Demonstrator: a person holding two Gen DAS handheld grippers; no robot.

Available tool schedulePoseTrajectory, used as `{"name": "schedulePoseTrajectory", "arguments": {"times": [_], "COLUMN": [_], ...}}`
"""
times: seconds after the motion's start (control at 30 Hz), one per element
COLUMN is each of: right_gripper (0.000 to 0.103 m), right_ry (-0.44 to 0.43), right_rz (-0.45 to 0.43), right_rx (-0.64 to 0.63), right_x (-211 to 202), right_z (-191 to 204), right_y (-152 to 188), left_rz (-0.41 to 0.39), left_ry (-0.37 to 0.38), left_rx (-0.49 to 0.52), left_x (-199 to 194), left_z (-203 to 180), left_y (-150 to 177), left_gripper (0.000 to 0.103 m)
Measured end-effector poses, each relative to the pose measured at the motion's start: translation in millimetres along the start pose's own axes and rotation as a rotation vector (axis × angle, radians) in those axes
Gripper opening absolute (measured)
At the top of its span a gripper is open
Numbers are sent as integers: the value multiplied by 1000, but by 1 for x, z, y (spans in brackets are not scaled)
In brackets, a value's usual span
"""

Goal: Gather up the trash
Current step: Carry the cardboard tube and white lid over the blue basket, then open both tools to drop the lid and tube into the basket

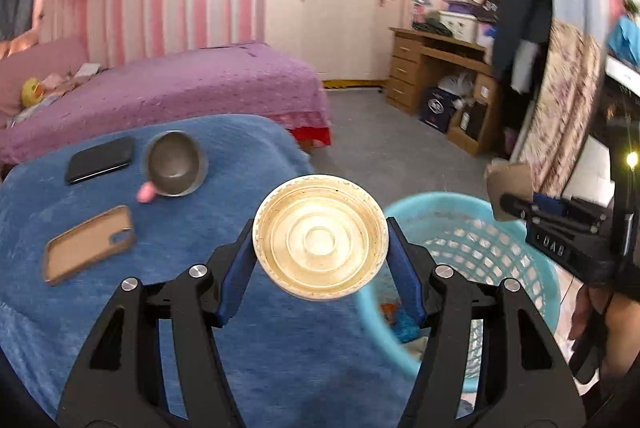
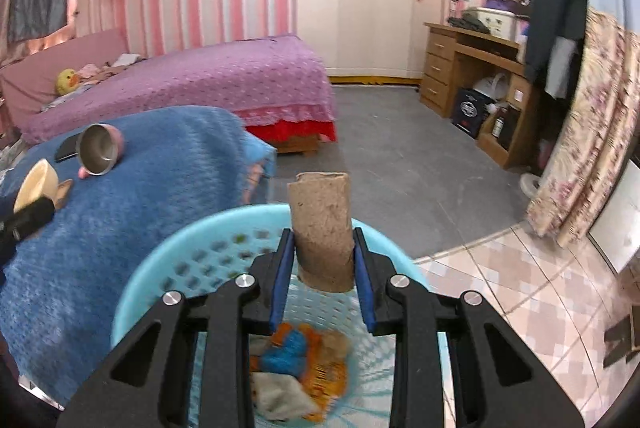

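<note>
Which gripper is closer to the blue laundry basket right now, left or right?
Right. The right gripper, shut on a cardboard tube, is above the blue basket. The left gripper, holding a cream lid, is over the blue blanket beside it.

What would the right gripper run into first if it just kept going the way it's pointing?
Probably the light blue basket: the right gripper, clamped on the cardboard tube, points down over it, toward its far inner wall. Depth is uncertain.

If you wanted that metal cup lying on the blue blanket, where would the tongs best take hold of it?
Probably across the rim of the metal cup, coming from above. It lies tipped on its side on the blue blanket, mouth facing the camera, so the thin wall is exposed; the pink handle sticks out lower left.
</note>
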State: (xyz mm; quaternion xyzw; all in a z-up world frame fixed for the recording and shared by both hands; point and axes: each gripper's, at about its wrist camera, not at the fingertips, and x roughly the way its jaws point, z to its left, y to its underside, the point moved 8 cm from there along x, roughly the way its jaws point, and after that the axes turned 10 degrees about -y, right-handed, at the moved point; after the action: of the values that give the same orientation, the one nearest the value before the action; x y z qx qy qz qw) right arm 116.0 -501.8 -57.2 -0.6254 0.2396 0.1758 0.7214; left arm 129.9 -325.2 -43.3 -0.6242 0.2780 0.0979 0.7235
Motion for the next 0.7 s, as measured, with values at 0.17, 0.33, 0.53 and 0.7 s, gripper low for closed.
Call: {"name": "schedulePoseTrajectory", "arguments": {"times": [0.17, 0.33, 0.53, 0.7], "right_gripper": [29, 29, 29, 31], "right_ry": [9, 1, -9, -21], "right_rz": [-2, -18, -13, 4], "right_rx": [43, 46, 52, 30], "right_x": [-5, -8, -7, 1], "right_z": [-25, -27, -26, -14], "right_y": [4, 2, 10, 14], "left_rz": [45, 87, 20, 6], "left_ry": [54, 61, -11, -72], "left_rx": [49, 65, 87, 47], "left_x": [14, 26, 13, 6], "left_z": [-51, -67, -44, -5], "left_y": [16, 20, 7, 0], "left_gripper": [61, 83, 96, 97]}}
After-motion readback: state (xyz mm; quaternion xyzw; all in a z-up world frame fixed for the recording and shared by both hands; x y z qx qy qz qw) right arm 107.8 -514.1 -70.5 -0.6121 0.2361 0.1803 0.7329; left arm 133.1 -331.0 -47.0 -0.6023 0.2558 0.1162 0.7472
